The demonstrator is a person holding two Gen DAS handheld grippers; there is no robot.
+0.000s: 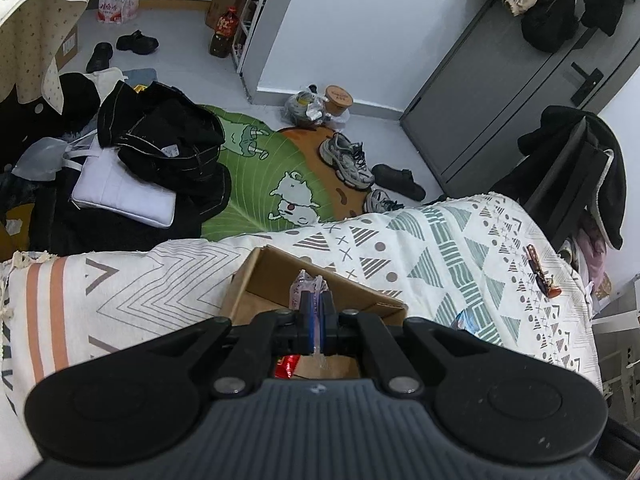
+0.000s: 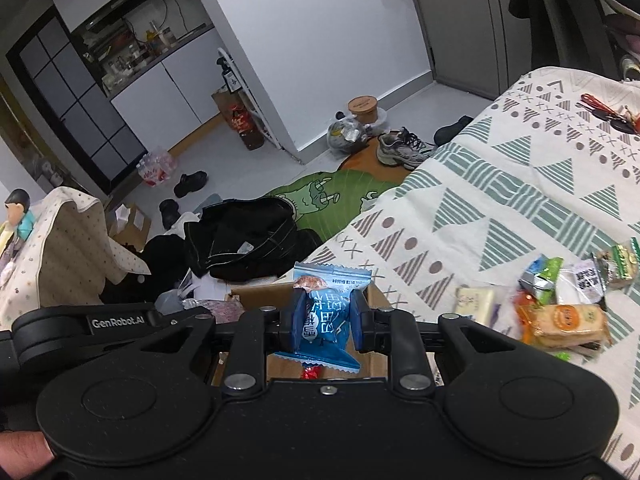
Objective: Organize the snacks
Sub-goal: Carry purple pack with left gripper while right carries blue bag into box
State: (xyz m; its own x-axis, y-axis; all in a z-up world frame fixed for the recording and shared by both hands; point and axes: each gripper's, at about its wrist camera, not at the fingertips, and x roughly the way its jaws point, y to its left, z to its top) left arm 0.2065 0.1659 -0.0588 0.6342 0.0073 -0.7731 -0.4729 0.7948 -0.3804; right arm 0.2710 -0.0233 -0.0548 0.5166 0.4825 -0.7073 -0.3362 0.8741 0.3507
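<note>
Left wrist view: the left gripper (image 1: 316,312) is pinched narrow on a thin clear-and-pink wrapper (image 1: 305,285), held over the open cardboard box (image 1: 280,276) on the patterned bedspread (image 1: 440,240); a red wrapper (image 1: 287,365) lies inside. Right wrist view only: the right gripper (image 2: 326,316) clamps a blue snack packet (image 2: 324,312) printed with Chinese characters above the same box (image 2: 256,292), and a heap of loose snacks (image 2: 560,304) lies on the bedspread at right. The left gripper's arm at near left reads "GenRobot.AI" (image 2: 117,322).
</note>
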